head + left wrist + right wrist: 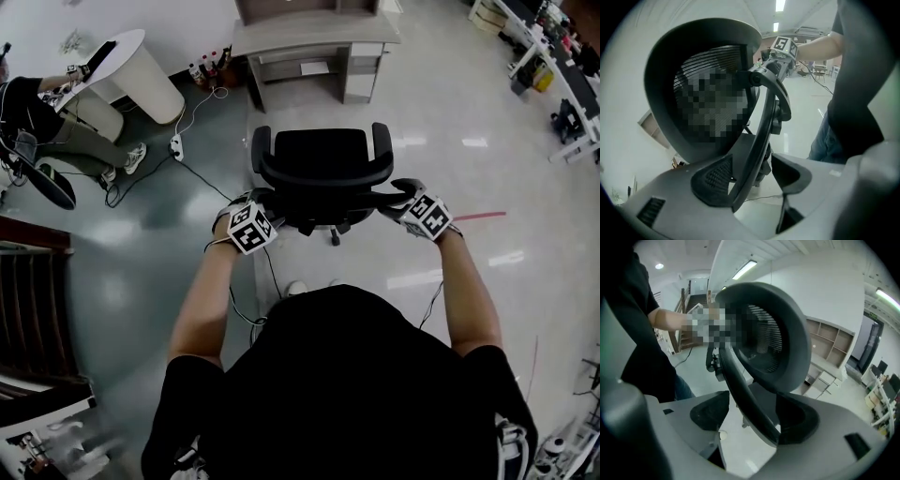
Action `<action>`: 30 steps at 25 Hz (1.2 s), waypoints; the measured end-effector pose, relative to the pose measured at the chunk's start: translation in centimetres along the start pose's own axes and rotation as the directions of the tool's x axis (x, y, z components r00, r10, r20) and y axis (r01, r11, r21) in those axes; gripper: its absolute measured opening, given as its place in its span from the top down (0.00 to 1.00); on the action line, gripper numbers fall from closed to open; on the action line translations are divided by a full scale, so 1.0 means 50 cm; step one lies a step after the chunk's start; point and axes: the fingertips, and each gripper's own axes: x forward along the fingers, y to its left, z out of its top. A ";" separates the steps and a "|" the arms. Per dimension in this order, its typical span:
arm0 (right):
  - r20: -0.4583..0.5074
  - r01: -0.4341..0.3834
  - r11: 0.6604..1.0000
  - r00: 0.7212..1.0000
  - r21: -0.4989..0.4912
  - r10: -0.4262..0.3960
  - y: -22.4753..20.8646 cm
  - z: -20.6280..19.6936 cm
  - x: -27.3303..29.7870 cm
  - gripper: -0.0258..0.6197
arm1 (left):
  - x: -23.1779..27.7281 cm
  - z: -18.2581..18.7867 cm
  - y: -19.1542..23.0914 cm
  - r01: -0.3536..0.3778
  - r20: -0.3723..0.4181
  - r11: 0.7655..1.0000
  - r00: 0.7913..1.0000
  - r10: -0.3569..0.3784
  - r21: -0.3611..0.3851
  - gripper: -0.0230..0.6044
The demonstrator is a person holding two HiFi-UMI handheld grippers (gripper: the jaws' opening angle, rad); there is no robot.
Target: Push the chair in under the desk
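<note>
A black office chair (pixel 323 169) stands on the glossy floor, its seat facing the grey desk (pixel 314 33) a short way beyond it. I stand behind the chair. My left gripper (pixel 267 208) is at the left end of the backrest's frame, my right gripper (pixel 401 195) at the right end. In the left gripper view the curved black frame bar (pixel 764 126) runs between the open jaws of the left gripper (pixel 749 177), close to the left pad (pixel 712 180). In the right gripper view the same kind of bar (pixel 745 390) crosses the open right gripper (pixel 752 417), with a gap beside it.
A person sits at a round white table (pixel 141 61) at the far left. A power strip (pixel 176 145) and cables lie on the floor left of the chair. Bottles (pixel 206 70) stand by the desk's left leg. Dark wooden furniture (pixel 28 291) is at my left; work tables (pixel 562 66) are at the far right.
</note>
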 end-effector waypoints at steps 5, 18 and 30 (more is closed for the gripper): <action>-0.095 0.000 0.992 0.995 -0.122 -0.012 0.019 -0.021 0.032 0.48 | 0.028 -0.002 -0.014 0.011 -0.054 0.998 0.999 -0.007 0.067 0.55; -0.305 -0.053 0.916 0.949 -0.398 -0.077 0.043 -0.077 0.104 0.48 | 0.091 -0.029 -0.029 0.027 -0.191 0.969 0.981 0.021 0.246 0.55; -0.412 -0.110 0.837 0.900 -0.536 -0.145 0.034 -0.128 0.166 0.52 | 0.143 -0.033 -0.033 0.068 -0.251 0.946 0.968 0.014 0.318 0.55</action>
